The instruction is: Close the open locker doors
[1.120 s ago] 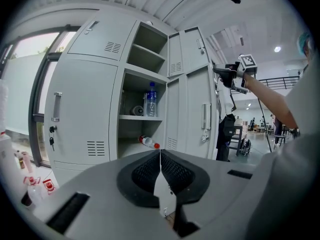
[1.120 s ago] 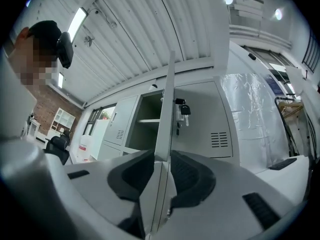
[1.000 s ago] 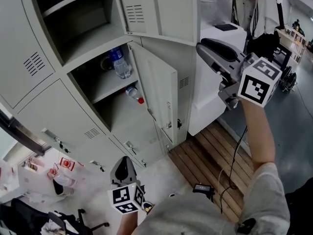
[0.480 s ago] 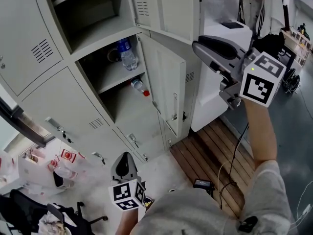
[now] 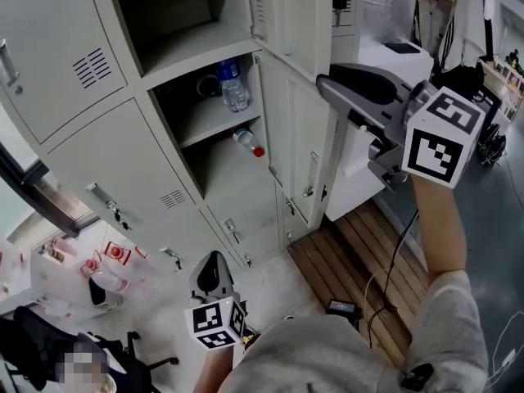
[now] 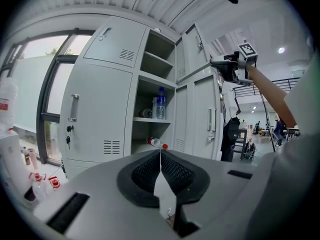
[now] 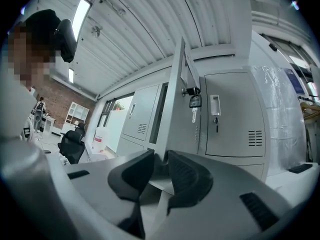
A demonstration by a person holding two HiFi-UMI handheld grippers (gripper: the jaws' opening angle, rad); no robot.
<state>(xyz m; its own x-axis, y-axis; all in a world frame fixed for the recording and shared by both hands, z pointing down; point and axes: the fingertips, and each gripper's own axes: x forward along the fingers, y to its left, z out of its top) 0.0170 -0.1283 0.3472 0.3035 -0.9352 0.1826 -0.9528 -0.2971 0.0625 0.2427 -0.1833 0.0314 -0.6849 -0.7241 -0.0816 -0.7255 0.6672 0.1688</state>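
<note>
At two o'clock my right claw [image 5: 322, 82] pinches a locker door [image 7: 174, 99] edge, left claw [image 5: 211, 258] closed, empty; two doors not yet shut.

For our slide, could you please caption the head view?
Right gripper grips the open locker door; upright bottle and fallen bottle inside; left gripper shut below.

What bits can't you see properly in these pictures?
Top compartment: head view, cut off by the picture's top edge.
Dark cup beside the standing bottle: head view, shadowed and too small.
Right tool around the door edge: right gripper view, pads' contact can't be told.
Clutter low left: head view, small, blurry.
</note>
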